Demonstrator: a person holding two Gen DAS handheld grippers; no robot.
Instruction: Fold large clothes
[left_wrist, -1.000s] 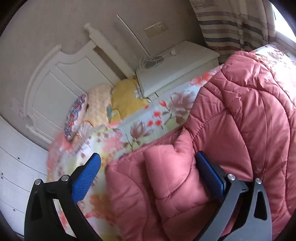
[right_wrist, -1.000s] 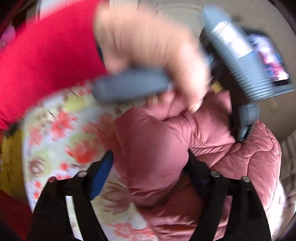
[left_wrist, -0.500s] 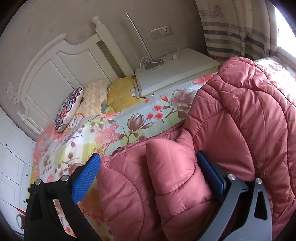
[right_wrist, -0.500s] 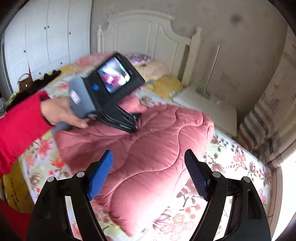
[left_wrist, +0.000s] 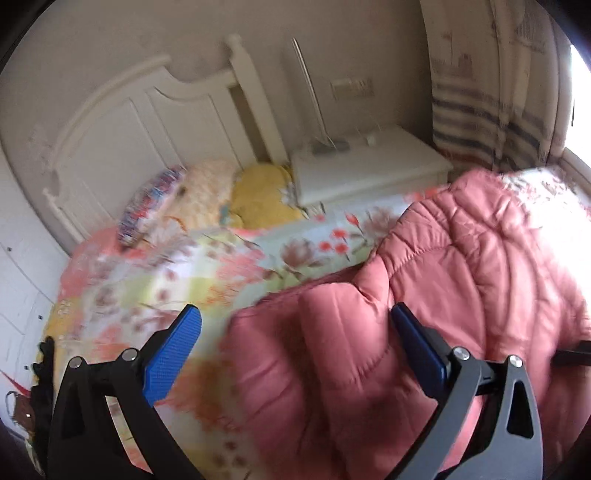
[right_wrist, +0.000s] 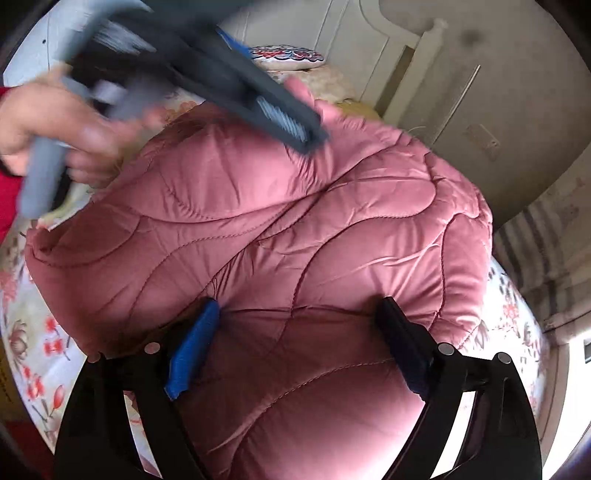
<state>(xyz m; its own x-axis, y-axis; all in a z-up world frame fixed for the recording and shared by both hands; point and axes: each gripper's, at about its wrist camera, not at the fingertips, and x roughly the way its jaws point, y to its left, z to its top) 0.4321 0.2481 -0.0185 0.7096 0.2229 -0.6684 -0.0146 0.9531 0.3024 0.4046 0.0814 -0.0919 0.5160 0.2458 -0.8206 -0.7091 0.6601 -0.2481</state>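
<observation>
A large pink quilted jacket (left_wrist: 461, 258) lies bunched on the flowered bed. My left gripper (left_wrist: 295, 325) is open over its near edge. A thick fold of the jacket sits between the jaws against the right pad (left_wrist: 417, 343), while the left pad (left_wrist: 173, 354) stands apart over the sheet. In the right wrist view the jacket (right_wrist: 295, 221) fills the frame. My right gripper (right_wrist: 298, 304) hangs close over its near part with the jaws wide and opening, the quilted cloth bulging between them. A hand in a red sleeve (right_wrist: 48, 122) holds the blurred left gripper (right_wrist: 273, 92) at the jacket's far edge.
The bed's flowered sheet (left_wrist: 221, 266) runs to a white headboard (left_wrist: 147, 122) with pillows (left_wrist: 258, 195). A white bedside table (left_wrist: 369, 166) carries a cable. A striped curtain (left_wrist: 491, 110) hangs at the right, and white wardrobe doors (left_wrist: 18, 258) stand at the left.
My right gripper has dropped close onto the jacket and its jaws have spread wider. The left gripper has shifted and rolled a little, with the same fold still between its jaws.
</observation>
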